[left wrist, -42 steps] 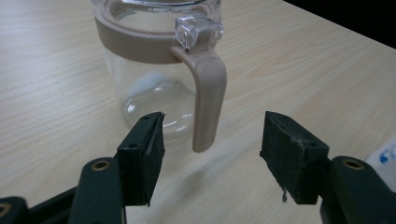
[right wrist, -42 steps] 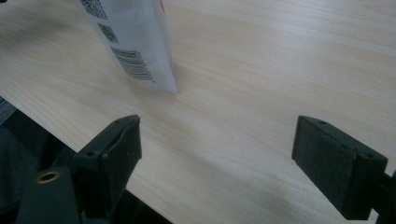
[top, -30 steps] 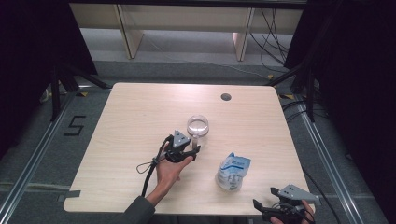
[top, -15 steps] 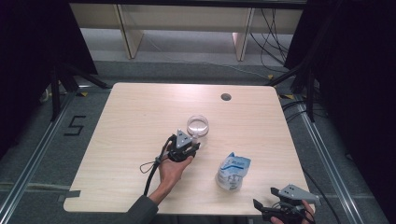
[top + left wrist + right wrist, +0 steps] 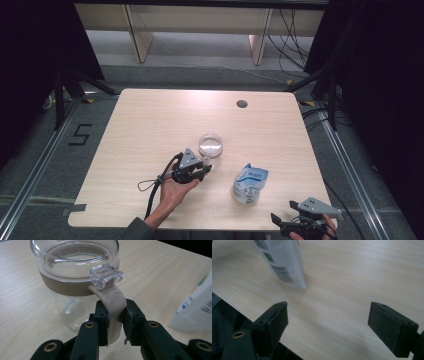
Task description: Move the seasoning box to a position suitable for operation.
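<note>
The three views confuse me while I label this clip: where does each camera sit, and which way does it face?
High view: above the person's side, looking forward and down on the table; both forearms enter from below.
Left gripper view: rides the left tool, facing the glass jar, jaws shut on its beige tab.
Right gripper view: rides the right tool, jaws apart, low at the table's near edge.
All three share the white pouch.

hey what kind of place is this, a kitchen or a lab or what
Probably a lab or recording setup, not a kitchen: a bare wooden table ringed by dark curtains, loose cables on the floor, and a taped "5" marker beside the table.
</note>
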{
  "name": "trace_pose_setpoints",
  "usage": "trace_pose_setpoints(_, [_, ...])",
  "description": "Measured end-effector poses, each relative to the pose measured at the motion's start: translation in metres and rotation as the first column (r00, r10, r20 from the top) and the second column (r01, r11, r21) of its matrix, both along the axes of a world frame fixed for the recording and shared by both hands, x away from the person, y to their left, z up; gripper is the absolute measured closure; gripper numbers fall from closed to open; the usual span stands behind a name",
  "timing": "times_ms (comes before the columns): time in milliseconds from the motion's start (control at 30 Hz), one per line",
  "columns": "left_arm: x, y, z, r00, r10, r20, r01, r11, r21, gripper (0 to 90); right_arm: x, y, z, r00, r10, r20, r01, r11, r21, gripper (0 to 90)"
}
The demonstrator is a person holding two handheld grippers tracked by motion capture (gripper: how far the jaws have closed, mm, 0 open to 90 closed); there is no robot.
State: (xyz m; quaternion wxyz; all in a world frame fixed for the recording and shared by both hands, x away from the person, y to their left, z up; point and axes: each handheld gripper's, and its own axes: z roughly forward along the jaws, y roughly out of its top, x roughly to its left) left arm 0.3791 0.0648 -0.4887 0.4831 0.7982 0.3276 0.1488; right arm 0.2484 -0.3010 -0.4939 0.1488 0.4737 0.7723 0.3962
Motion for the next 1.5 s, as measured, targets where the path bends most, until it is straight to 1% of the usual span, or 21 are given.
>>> trace_pose_setpoints(33, [-0.004,0.001,0.000,0.9998,-0.020,-0.002,0.020,0.9998,-0.005,74.3,0.000,0.000,0.000,1.0000,0.000,0.000,0.000,1.0000,-0.001,17.2])
trace_pose_setpoints(100, [-0.007,0.002,0.000,0.9998,-0.021,-0.005,0.021,0.9998,-0.005,74.4,0.000,0.000,0.000,1.0000,0.000,0.000,0.000,1.0000,-0.002,17.2])
trace_pose_setpoints(200, [-0.016,0.004,0.000,0.9981,-0.062,-0.004,0.062,0.9981,0.001,74.4,-0.002,0.002,0.001,0.9994,-0.020,-0.030,0.020,0.9996,0.019,17.3])
trace_pose_setpoints(300, [-0.023,0.004,0.000,0.9972,-0.074,-0.009,0.074,0.9973,0.004,74.5,-0.002,0.002,0.001,0.9993,-0.020,-0.031,0.020,0.9996,0.018,17.3])
trace_pose_setpoints(333, [-0.025,0.005,0.001,0.9958,-0.092,-0.006,0.092,0.9957,0.009,74.5,-0.002,0.002,0.001,0.9993,-0.020,-0.031,0.020,0.9996,0.018,17.3])
trace_pose_setpoints(367, [-0.029,0.004,0.000,0.9952,-0.098,-0.007,0.098,0.9952,-0.005,74.5,0.000,-0.001,0.000,1.0000,0.000,0.010,0.000,1.0000,-0.009,17.3])
trace_pose_setpoints(400, [-0.031,0.006,0.001,0.9939,-0.110,-0.009,0.110,0.9939,0.010,74.5,-0.002,0.002,0.001,0.9997,-0.014,-0.020,0.014,0.9998,0.014,17.3])
trace_pose_setpoints(433, [-0.033,0.007,0.001,0.9900,-0.141,-0.002,0.141,0.9899,0.008,74.5,-0.002,0.001,0.001,0.9997,-0.016,-0.018,0.017,0.9998,0.010,17.4])
trace_pose_setpoints(533, [-0.036,0.012,0.000,0.9853,-0.171,-0.003,0.171,0.9853,0.009,74.5,0.000,-0.001,0.000,0.9999,0.008,0.012,-0.008,0.9999,-0.012,17.5])
trace_pose_setpoints(633, [-0.039,0.014,0.001,0.9849,-0.173,-0.007,0.173,0.9848,0.016,74.6,0.000,0.000,0.000,1.0000,0.003,-0.007,-0.002,1.0000,0.006,17.6])
trace_pose_setpoints(667, [-0.039,0.017,0.001,0.9814,-0.191,-0.016,0.192,0.9806,0.039,74.6,0.000,0.000,0.000,1.0000,0.003,-0.005,-0.003,1.0000,0.005,17.6])
trace_pose_setpoints(700, [-0.040,0.016,0.001,0.9811,-0.193,-0.006,0.193,0.9811,0.008,74.6,0.000,0.000,0.000,1.0000,0.003,-0.004,-0.003,1.0000,0.004,17.6])
trace_pose_setpoints(767, [-0.041,0.017,0.001,0.9805,-0.197,-0.006,0.197,0.9803,0.020,74.6,0.000,0.000,0.000,1.0000,0.003,-0.006,-0.003,1.0000,0.005,17.6])
trace_pose_setpoints(833, [-0.041,0.018,0.001,0.9792,-0.202,-0.024,0.202,0.9793,0.009,74.6,0.000,0.000,0.000,1.0000,0.002,-0.006,-0.002,1.0000,0.006,17.6])
trace_pose_setpoints(900, [-0.040,0.020,0.001,0.9751,-0.221,-0.016,0.221,0.9751,0.013,74.6,0.000,0.000,0.000,1.0000,0.002,-0.007,-0.002,1.0000,0.006,17.6])
trace_pose_setpoints(1000, [-0.040,0.024,0.001,0.9746,-0.224,-0.014,0.224,0.9744,0.022,74.0,0.000,0.000,0.000,1.0000,0.005,-0.001,-0.005,1.0000,0.003,17.6])
trace_pose_setpoints(1167, [-0.039,0.031,0.000,0.9803,-0.198,-0.003,0.198,0.9799,0.025,73.1,0.000,0.000,0.000,1.0000,0.005,-0.001,-0.005,1.0000,0.003,17.7])
trace_pose_setpoints(1300, [-0.036,0.040,0.001,0.9894,-0.145,0.006,0.145,0.9886,0.043,70.8,0.000,0.000,0.000,1.0000,0.004,-0.005,-0.004,1.0000,0.004,17.8])
trace_pose_setpoints(1433, [-0.034,0.044,0.000,0.9936,-0.108,0.030,0.107,0.9933,0.045,69.8,0.000,0.000,0.000,1.0000,0.005,-0.003,-0.005,1.0000,0.003,17.9])
trace_pose_setpoints(1467, [-0.033,0.046,0.000,0.9951,-0.084,0.052,0.080,0.9945,0.068,69.8,0.000,0.000,0.000,1.0000,0.007,-0.003,-0.007,1.0000,0.002,17.9])
trace_pose_setpoints(1500, [-0.033,0.046,0.000,0.9951,-0.084,0.052,0.080,0.9945,0.068,70.9,0.000,0.000,0.000,1.0000,0.007,-0.003,-0.007,1.0000,0.002,17.9])
